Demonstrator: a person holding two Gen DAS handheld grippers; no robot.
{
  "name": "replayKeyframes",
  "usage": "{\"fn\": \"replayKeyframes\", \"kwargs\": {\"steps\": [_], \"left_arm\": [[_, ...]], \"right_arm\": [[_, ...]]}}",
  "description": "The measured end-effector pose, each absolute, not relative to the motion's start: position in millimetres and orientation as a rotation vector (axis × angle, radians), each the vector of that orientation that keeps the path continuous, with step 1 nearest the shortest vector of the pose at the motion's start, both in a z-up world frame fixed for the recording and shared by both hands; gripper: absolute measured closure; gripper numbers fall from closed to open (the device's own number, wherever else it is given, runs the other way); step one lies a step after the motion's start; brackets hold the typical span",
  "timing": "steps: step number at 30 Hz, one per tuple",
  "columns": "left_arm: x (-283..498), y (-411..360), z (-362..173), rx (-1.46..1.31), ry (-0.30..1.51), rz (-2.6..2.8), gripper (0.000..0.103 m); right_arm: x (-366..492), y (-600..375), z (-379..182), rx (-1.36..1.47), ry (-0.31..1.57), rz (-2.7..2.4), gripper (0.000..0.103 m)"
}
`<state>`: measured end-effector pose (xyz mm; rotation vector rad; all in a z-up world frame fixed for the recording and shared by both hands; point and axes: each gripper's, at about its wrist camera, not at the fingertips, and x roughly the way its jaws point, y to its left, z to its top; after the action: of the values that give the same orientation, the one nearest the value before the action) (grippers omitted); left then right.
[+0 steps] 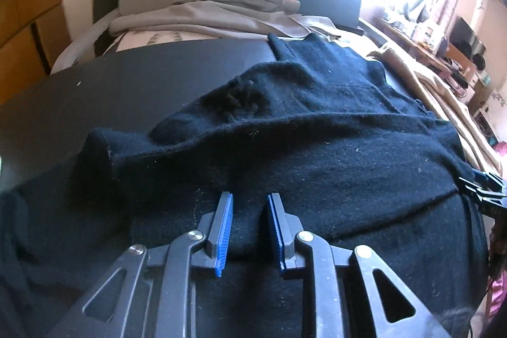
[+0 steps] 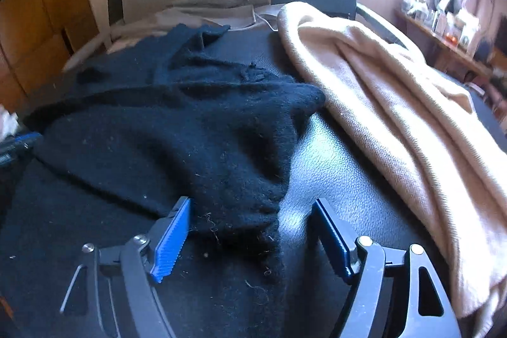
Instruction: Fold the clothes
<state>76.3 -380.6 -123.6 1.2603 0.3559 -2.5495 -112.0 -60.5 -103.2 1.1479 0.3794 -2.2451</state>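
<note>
On the dark table (image 2: pixel 332 167), black sweater (image 1: pixel 285 154) pinched in left tongs (image 1: pixel 248 227); right tongs (image 2: pixel 253 238) wide; no legible writing.

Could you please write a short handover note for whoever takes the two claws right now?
Left claw: shut on a fold of the black sweater at its near edge.
Right claw: open, straddling the sweater's right edge, gripping nothing.
Sweater lies on the black surface, partly folded, one layer doubled over, still rumpled.
Beige garment lies unfolded to the right; grey clothes sit behind.
Left to do: finish the sweater, then the others.
</note>
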Motion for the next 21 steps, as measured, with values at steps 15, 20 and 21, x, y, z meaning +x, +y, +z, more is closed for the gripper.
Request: {"fn": "replayKeyframes", "kwargs": {"steps": [15,20,21], "left_arm": [[232,-447,-94,0.849,1.078,-2.379,0.074],[338,-474,-108,0.832,1.045,-2.2,0.074],[353,-477,-109,0.82,1.048,-2.181,0.073]], "right_arm": [[-1,-93,-34,0.855,0.441,-2.217,0.022],[39,-136,-65,0.875,0.512,-2.09,0.022],[42,-141,-74,0.893,0.504,-2.077,0.022]]}}
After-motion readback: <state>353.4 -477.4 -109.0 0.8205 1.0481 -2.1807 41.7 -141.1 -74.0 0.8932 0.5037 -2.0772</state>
